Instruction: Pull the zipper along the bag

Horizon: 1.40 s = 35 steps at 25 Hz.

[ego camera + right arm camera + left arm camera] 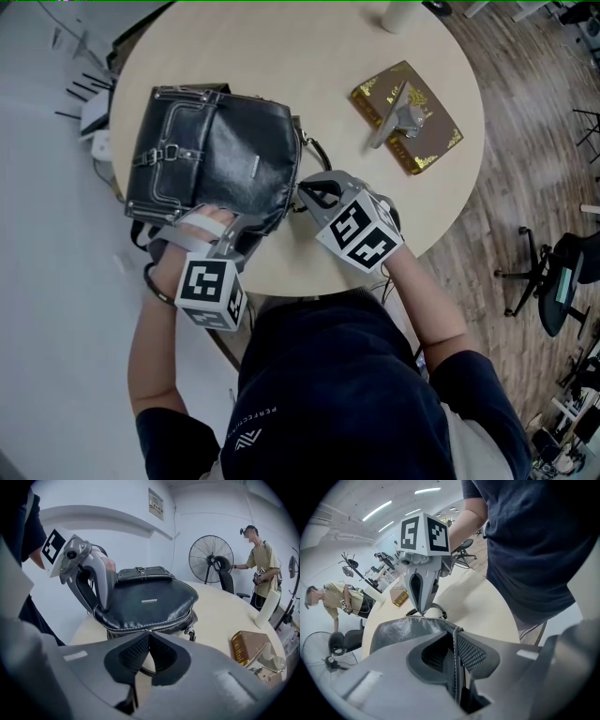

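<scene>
A black leather bag (216, 150) lies on a round beige table (309, 56). My left gripper (214, 223) clamps the bag's near edge; in the left gripper view a stitched leather seam (456, 648) sits pinched between the pads. At the bag's right side my right gripper (302, 190) is shut. In the right gripper view its tips (149, 637) meet right on the silver zipper line (161, 625), with a small metal piece, the zipper pull, at the tips. The left gripper view shows the right gripper (423, 612) touching the bag's far edge.
A brown and gold book (406, 117) with a grey metal object (398, 117) on it lies at the table's right. A white cylinder (401, 14) stands at the far edge. Beyond the table are a fan (211, 552), a standing person (262, 559) and an office chair (562, 281).
</scene>
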Each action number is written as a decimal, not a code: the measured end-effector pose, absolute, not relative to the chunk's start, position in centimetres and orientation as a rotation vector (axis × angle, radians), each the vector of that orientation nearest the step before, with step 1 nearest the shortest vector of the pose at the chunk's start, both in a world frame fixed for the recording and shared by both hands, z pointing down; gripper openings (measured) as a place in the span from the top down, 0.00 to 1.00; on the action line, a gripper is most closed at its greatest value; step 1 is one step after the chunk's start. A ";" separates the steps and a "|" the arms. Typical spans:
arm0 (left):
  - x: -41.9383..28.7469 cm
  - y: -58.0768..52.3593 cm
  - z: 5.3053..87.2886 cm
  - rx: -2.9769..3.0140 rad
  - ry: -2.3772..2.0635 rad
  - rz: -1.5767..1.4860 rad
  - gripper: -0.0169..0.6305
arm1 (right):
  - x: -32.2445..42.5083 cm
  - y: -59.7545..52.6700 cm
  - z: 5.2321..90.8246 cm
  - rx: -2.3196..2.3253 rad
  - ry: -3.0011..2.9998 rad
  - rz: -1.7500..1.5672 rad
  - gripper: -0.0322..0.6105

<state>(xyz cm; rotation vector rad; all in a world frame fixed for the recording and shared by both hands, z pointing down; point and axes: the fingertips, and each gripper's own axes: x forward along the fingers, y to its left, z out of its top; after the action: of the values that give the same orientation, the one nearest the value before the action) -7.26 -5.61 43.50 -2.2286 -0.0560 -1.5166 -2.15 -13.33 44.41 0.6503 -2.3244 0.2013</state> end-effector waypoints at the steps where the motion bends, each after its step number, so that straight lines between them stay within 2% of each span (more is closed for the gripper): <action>1: -7.2 -5.6 43.5 -2.228 -0.058 -1.520 0.85 | -2.2 -13.4 44.4 0.653 -2.322 0.196 0.94; 14: -7.3 -5.6 43.4 -2.264 -0.084 -1.556 0.86 | -1.2 -15.6 44.5 0.826 -2.247 0.150 0.95; 17: -7.8 -4.8 43.6 -2.283 -0.128 -1.580 0.86 | 1.9 -18.4 44.2 0.990 -2.162 0.088 0.95; 21: -8.3 -3.7 43.6 -2.363 -0.125 -1.557 0.86 | 6.0 -21.8 41.8 1.046 -2.235 0.201 0.95; 24: -8.2 -3.9 43.7 -2.367 -0.114 -1.563 0.86 | 5.3 -20.8 41.0 0.956 -2.300 0.168 0.95; 32: -8.1 -4.0 43.7 -2.358 -0.114 -1.568 0.86 | 1.4 -14.8 45.4 0.763 -2.423 0.277 0.94; 35: -8.1 -4.0 43.7 -2.357 -0.113 -1.575 0.86 | 0.6 -13.5 45.5 0.686 -2.491 0.352 0.88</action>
<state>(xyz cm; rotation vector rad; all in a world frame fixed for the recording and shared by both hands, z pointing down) -8.11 -3.96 43.75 -2.3572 -0.1128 -1.5748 0.62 -13.46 45.53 0.6864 -2.4912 0.3521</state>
